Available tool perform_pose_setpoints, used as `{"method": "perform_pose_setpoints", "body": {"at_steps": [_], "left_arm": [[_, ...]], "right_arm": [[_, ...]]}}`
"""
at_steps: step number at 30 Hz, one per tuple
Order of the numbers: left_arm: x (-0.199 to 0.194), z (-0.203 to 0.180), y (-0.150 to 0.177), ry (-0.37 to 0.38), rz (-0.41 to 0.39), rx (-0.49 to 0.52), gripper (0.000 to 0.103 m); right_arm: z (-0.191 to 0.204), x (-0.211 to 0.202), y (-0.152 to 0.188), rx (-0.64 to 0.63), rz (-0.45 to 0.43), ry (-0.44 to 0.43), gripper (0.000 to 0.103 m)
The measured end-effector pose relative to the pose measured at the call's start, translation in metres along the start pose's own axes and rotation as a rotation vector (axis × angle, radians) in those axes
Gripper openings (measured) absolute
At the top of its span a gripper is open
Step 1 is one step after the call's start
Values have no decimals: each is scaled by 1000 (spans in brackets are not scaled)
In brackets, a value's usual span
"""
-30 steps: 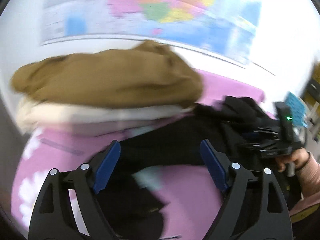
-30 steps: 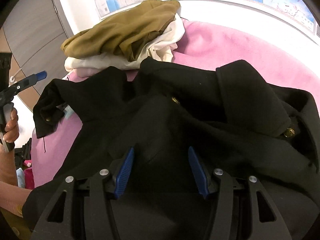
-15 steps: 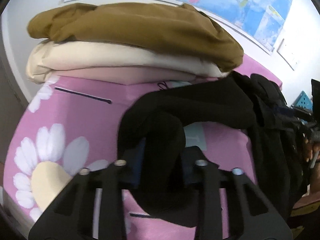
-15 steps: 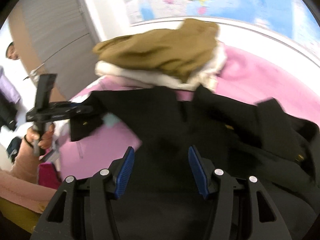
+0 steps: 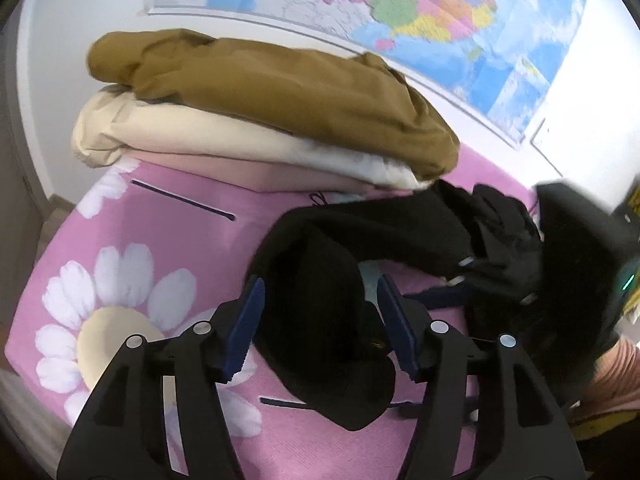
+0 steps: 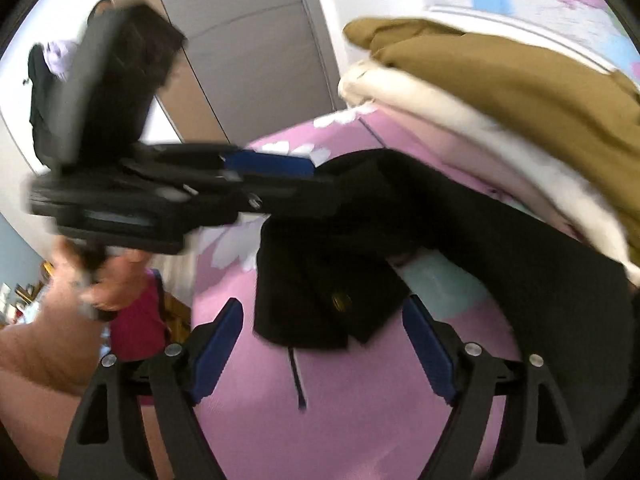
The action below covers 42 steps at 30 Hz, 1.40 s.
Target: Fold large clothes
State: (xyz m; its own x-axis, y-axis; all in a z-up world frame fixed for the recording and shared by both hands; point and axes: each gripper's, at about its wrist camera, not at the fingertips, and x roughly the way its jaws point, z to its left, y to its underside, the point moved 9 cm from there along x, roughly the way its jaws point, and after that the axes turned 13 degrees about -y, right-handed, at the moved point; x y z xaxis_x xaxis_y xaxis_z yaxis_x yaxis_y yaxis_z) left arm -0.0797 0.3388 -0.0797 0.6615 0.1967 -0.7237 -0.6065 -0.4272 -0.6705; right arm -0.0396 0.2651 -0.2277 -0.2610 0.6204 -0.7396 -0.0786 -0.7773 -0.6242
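A black coat (image 5: 400,232) lies on the pink bed cover (image 5: 160,232), one sleeve stretched toward me. My left gripper (image 5: 322,320) has its jaws opening; the sleeve (image 5: 316,288) lies between the blue pads, with a gap on the right side. In the right wrist view the sleeve's cuff (image 6: 320,280) with a gold button (image 6: 341,301) lies between my right gripper's (image 6: 324,344) fingertips, untouched on both sides. That gripper's jaws are opening too. The left gripper (image 6: 304,172) reaches onto the sleeve from the left, held by a hand (image 6: 100,280).
A stack of folded clothes stands at the back: a brown garment (image 5: 280,92) on a cream one (image 5: 208,140) on a pink one. A map (image 5: 400,8) hangs on the wall. Grey doors (image 6: 248,60) stand left of the bed. White flowers (image 5: 100,320) mark the near cover.
The left gripper closed on the black sleeve half a second ago and has since let go, jaws wider. The right gripper swung left from the coat's body to the cuff and widened.
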Motion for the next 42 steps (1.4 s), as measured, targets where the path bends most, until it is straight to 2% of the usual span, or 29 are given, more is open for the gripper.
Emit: {"method": "perform_pose_setpoints", "body": {"at_steps": [1, 2, 3, 5, 7, 10, 13, 15, 18, 19, 20, 23, 25, 27, 29, 30, 32, 33, 35, 37, 38, 40, 41, 42], "left_arm": [[-3, 2, -1, -2, -7, -6, 59], [-6, 5, -3, 0, -17, -14, 59], [-10, 7, -4, 1, -27, -19, 59], [-17, 12, -7, -5, -45, -30, 61], [-26, 15, -11, 9, -68, -38, 61], [-39, 16, -21, 50, -115, -56, 69], [-42, 6, -29, 69, -137, -48, 71], [-36, -12, -31, 70, -139, 1, 71], [-22, -56, -29, 127, -116, 97, 72], [-16, -75, -27, 156, -107, 134, 72], [-10, -92, -25, 179, -96, 168, 73], [14, -146, -17, 229, -56, 273, 77], [29, -177, -8, 257, -21, 329, 77], [46, -203, 0, 246, 3, 395, 77], [64, -230, 10, 245, 36, 459, 77], [68, -236, 14, 246, 48, 475, 77], [77, -252, 20, 231, 55, 522, 77], [79, -258, 22, 227, 56, 534, 76], [82, -270, 25, 229, 52, 556, 73], [85, -277, 27, 212, 46, 576, 67], [89, -279, 29, 199, 56, 584, 64], [98, -282, 29, 179, 70, 584, 59], [100, -282, 28, 176, 72, 581, 55], [101, -282, 28, 181, 75, 571, 48]], "right_arm": [[1, 9, -1, -8, 15, -3, 74], [0, 18, -1, -15, 31, 6, 53], [-1, 22, -1, -11, 48, 1, 24], [2, 10, -5, 17, 1, -59, 13], [6, -20, -10, 39, -70, -105, 12], [10, -97, -15, 111, -234, -220, 12], [6, -205, -5, 153, -447, -249, 12], [3, -263, 14, 160, -547, -215, 12], [-13, -322, 53, 212, -628, -102, 12], [-28, -347, 79, 279, -667, -38, 12], [-38, -359, 96, 327, -689, -15, 12], [-79, -384, 167, 533, -751, 91, 15], [-108, -385, 221, 696, -766, 137, 23], [-132, -373, 269, 864, -724, 228, 49], [-145, -366, 301, 939, -713, 283, 63], [-148, -367, 314, 959, -710, 308, 65], [-144, -376, 328, 962, -741, 345, 68], [-139, -383, 329, 941, -747, 369, 74], [-126, -388, 316, 835, -736, 442, 83], [-117, -385, 296, 724, -687, 483, 91], [-112, -382, 292, 660, -621, 539, 95], [-119, -373, 286, 596, -520, 648, 95], [-128, -370, 287, 602, -491, 668, 95], [-141, -366, 291, 641, -493, 640, 90]]}}
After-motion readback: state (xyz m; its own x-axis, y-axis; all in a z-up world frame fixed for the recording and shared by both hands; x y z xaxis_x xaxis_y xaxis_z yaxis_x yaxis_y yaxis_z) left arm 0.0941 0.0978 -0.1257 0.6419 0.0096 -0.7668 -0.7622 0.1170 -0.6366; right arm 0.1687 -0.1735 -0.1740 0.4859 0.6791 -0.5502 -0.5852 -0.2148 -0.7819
